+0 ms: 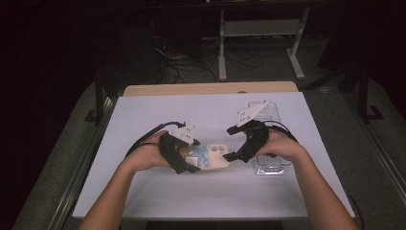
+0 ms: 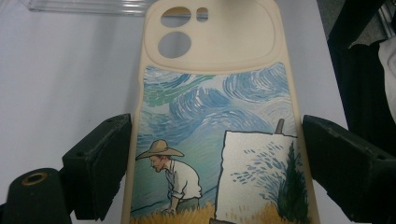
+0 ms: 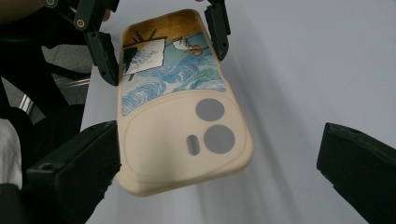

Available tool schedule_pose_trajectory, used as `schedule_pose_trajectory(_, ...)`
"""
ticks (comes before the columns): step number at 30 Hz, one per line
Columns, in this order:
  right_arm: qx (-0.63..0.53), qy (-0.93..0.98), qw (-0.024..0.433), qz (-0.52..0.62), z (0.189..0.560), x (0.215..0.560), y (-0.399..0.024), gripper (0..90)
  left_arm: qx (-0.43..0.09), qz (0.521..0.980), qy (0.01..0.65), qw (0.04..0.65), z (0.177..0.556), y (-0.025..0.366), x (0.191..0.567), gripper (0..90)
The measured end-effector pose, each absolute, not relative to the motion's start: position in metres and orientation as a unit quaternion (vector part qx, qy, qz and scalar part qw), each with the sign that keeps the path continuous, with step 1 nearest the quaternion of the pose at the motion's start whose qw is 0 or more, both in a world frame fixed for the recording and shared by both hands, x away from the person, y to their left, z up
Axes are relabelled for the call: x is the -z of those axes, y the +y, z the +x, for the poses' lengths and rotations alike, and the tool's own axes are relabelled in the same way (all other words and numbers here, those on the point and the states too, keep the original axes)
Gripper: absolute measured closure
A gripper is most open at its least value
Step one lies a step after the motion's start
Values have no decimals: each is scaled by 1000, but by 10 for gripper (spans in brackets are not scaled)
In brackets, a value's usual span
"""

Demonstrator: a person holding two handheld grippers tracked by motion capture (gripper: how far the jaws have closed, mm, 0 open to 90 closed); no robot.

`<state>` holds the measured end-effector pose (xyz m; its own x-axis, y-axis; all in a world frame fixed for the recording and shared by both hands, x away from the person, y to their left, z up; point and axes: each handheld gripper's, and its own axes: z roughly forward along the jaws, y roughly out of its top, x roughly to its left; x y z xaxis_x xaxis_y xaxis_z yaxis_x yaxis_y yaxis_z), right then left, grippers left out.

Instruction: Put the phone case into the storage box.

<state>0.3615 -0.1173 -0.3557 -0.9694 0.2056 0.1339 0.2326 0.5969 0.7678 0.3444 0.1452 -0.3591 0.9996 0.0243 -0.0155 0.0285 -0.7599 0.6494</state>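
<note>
The white surface (image 1: 158, 191) carries the work; its far edge meets a strip of bare wood, and the room beyond is too dark to read. Toward the right edge lies a clear plastic tray (image 1: 270, 165), partly covered by the right hand, so its contents cannot be made out.

The phone case (image 1: 213, 155), cream with a painted scene of a man in a straw hat, sits near the middle of the surface, toward the near edge, between the two hands. In the high view its left part is hidden behind the left tongs (image 1: 186, 163). In the left gripper view its lower end is cut off by the frame.

The left tongs stand wide and clamp the case by its long sides. The right tongs (image 3: 219, 177) are spread wide: one jaw lies just beside the camera-hole end, the other well apart. Whether the near jaw touches is unclear.
</note>
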Motion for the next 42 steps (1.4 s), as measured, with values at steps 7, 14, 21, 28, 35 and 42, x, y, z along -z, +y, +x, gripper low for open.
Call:
schedule_pose_trajectory(7, 434, -894, 20, -109, 358, 356, -110, 0, 3, 939, 8, 343, 343, 143, 359, 113)
schedule_pose_trajectory(14, 424, -900, 30, -100, 351, 355, -100, 0, 4, 942, -2, 335, 342, 141, 359, 112)
schedule_pose_trajectory(21, 423, -902, 26, -81, 350, 357, -93, 0, -1, 943, -11, 332, 341, 139, 357, 112)
schedule_pose_trajectory(28, 411, -908, 33, -75, 348, 361, -84, 0, 4, 940, -2, 340, 338, 136, 358, 112)
schedule_pose_trajectory(35, 405, -912, 23, -52, 347, 365, -74, 0, 3, 940, -5, 341, 337, 135, 358, 113)
schedule_pose_trajectory(42, 395, -918, 20, -43, 344, 370, -67, 0, 0, 940, -9, 341, 337, 135, 357, 113)
